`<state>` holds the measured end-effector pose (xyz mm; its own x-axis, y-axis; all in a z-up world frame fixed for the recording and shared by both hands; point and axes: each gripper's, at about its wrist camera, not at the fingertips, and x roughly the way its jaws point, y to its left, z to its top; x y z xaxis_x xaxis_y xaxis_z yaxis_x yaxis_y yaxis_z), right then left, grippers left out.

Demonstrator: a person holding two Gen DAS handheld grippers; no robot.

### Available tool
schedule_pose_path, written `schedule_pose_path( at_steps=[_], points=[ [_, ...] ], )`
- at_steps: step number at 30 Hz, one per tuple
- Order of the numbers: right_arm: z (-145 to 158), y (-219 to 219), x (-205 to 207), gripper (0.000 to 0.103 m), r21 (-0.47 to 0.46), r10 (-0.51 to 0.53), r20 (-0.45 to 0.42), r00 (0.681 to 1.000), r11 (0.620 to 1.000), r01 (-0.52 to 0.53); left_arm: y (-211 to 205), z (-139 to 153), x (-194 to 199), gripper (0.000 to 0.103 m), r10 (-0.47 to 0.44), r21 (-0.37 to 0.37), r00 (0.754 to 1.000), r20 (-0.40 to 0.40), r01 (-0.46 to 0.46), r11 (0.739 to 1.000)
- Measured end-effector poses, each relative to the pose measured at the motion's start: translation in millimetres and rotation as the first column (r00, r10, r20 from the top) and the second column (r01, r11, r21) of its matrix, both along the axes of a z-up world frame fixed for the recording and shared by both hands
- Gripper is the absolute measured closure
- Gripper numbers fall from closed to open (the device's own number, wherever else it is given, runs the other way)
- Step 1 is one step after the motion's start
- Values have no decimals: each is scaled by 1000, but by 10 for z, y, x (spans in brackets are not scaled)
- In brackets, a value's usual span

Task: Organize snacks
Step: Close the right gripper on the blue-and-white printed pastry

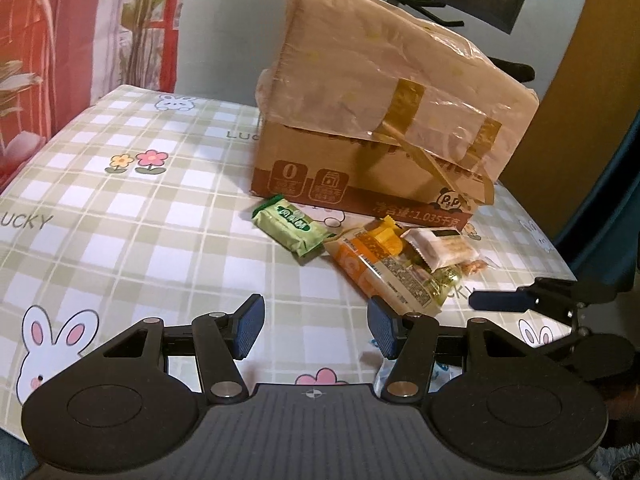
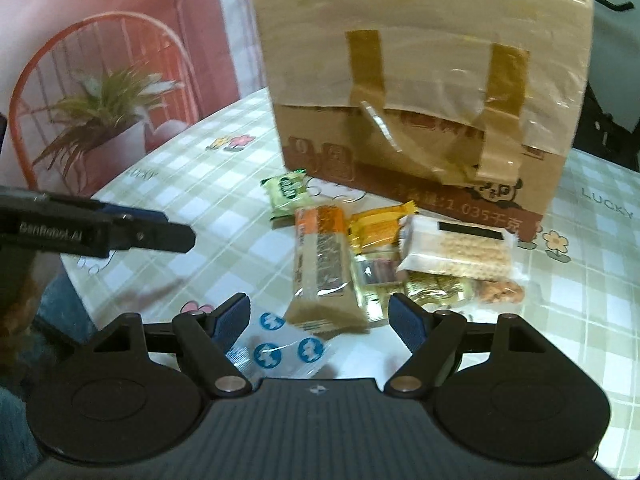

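- Roughly at the table's middle, a small heap of wrapped snacks lies just in front of a taped cardboard box [image 1: 372, 160].
- Leftmost and a little apart from the heap sits a green packet [image 1: 289, 229] with crimped ends; its label is too small to read.
- Beside it, a long orange-and-clear bar wrapper [image 2: 320, 268] points toward the near edge, with dense print on its back that cannot be read.
- Behind the bar lies a yellow packet [image 2: 380, 226], and right of that a white packet of pale crackers [image 2: 456, 250] with a black strip across its top, resting on other snacks.
- Under these show a gold-green wrapper [image 2: 434, 286] and a small clear bag of brown pieces [image 2: 502, 292].
- Nearest of all, a clear wrapper with blue round marks [image 2: 280, 346] lies flat between the right gripper's fingers.
- Closed with a tan lid flap held down by brown and clear tape, the box hides whatever it holds.
- Its lower front carries "1.035", Chinese characters, a panda logo and a "0" badge.
- A checked green-and-white tablecloth [image 1: 132, 216] shows rabbits, flowers and the word "LUCKY".
- Left gripper [image 1: 316, 330]: jaws about half open, nothing gripped, over bare cloth left of the heap; its side reads "BenRobot.AI" in the right wrist view.
- Right gripper [image 2: 320, 322]: jaws wide, pads pressing on nothing, above the near end of the bar.
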<state>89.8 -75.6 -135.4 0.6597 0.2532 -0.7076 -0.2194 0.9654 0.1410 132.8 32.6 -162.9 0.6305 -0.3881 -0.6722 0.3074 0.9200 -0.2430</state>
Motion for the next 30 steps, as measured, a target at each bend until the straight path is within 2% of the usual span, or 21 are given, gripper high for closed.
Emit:
schedule_pose_path(
  at_steps=[5, 10, 15, 19, 22, 26, 30],
  points=[
    [-88, 182, -46, 24, -37, 90, -19, 996, 995, -91, 72, -17, -95, 44, 20, -10, 1000, 2, -20, 1000],
    [-187, 395, -68, 24, -116, 176, -26, 984, 977, -178, 154, -17, -144, 44, 39, -23, 999, 5, -39, 999],
    [-272, 478, -3, 23, -138, 203, -30, 979, 969, -205, 192, -3, -162, 44, 46, -29, 999, 11, -46, 999],
    [-333, 481, 19, 24, -129, 205, -66, 977, 969, -212, 196, -17, -164, 44, 46, -30, 999, 8, -45, 999],
    [-362, 472, -9, 32, -128, 196, -86, 977, 970, -206, 191, -33, -164, 44, 42, -27, 999, 3, -42, 999],
    [-327, 395, -72, 44, -79, 178, -80, 981, 980, -185, 198, -43, -159, 44, 45, -25, 999, -4, -45, 999],
    [-236, 327, -157, 48, -39, 162, -31, 986, 986, -163, 192, -46, -144, 44, 51, -21, 999, -11, -51, 998]
  ],
)
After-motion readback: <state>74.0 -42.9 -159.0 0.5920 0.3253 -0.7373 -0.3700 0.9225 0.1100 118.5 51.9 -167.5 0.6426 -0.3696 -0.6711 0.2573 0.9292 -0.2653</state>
